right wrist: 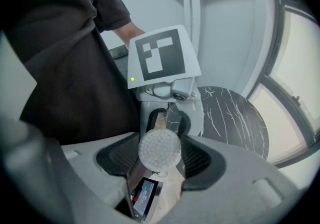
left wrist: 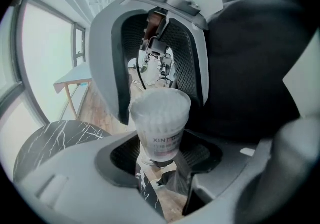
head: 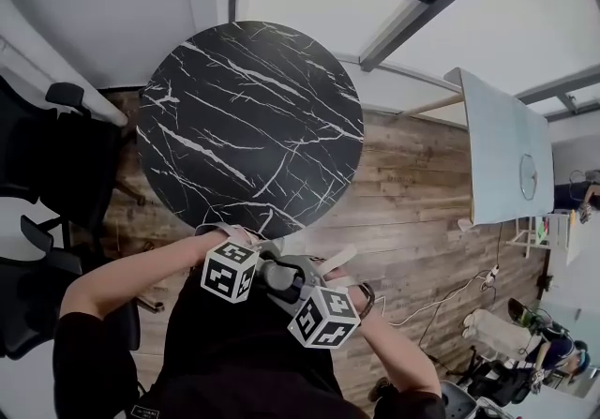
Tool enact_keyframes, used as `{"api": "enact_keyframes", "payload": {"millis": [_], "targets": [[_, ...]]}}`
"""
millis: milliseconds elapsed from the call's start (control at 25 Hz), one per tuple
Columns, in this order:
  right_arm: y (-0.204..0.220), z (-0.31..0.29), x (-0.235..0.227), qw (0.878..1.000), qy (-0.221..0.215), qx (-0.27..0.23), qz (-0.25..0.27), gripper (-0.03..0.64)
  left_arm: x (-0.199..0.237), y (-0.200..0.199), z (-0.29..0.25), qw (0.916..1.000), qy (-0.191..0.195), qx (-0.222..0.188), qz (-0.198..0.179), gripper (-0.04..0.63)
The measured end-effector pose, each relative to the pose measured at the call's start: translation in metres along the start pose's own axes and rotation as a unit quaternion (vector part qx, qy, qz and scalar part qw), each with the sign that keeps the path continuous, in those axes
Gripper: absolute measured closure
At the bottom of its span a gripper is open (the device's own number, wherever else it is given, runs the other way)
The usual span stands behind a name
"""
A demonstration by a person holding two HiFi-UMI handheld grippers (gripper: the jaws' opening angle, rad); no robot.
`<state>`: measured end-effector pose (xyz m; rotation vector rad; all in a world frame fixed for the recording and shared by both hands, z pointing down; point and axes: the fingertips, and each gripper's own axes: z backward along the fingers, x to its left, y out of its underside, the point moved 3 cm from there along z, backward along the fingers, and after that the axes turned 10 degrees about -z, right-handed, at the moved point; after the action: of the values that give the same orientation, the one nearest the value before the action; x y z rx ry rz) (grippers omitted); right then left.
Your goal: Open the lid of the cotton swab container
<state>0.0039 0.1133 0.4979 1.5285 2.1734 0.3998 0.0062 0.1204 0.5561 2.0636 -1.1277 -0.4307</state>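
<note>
The cotton swab container (left wrist: 160, 118) is a clear tub packed with white swabs, with a printed label near its base. My left gripper (left wrist: 162, 163) is shut on its lower end. From the far side, the right gripper's fingers (left wrist: 117, 92) close round the lidded top. In the right gripper view the container (right wrist: 160, 148) shows end-on as a round disc of swab heads, with my right gripper (right wrist: 161, 160) pressing its pads against both sides. In the head view the left gripper (head: 253, 272) and right gripper (head: 305, 300) face each other close to my body, hiding the container.
A round black marble table (head: 251, 122) stands just ahead of the grippers. Black chairs (head: 37, 173) are at the left and a white table (head: 506, 150) is at the right. A cable (head: 450, 300) lies on the wooden floor. A small screened device (right wrist: 145, 195) shows below the right jaws.
</note>
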Motion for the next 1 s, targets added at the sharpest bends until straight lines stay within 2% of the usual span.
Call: {"api": "enact_keyframes", "payload": {"millis": [640,760,880,1000], "targets": [[-0.003,0.015,-0.001,0.998,-0.025,-0.054,-0.011,0.36,0.001,-0.01,0.005,0.9986,-0.008,-0.053,0.002,0.341],[-0.006,0.025,-0.004,0.995,-0.046,-0.081,-0.037,0.364,0.0,-0.007,0.004,0.9987,-0.015,-0.046,-0.017,0.345],[-0.007,0.033,-0.007,0.994,-0.045,-0.09,-0.04,0.365,0.0,-0.006,0.01,0.9982,-0.017,-0.057,-0.003,0.344],[-0.007,0.034,-0.006,0.994,-0.047,-0.093,-0.04,0.365,-0.001,-0.005,0.01,0.9984,-0.022,-0.051,-0.011,0.344]]}}
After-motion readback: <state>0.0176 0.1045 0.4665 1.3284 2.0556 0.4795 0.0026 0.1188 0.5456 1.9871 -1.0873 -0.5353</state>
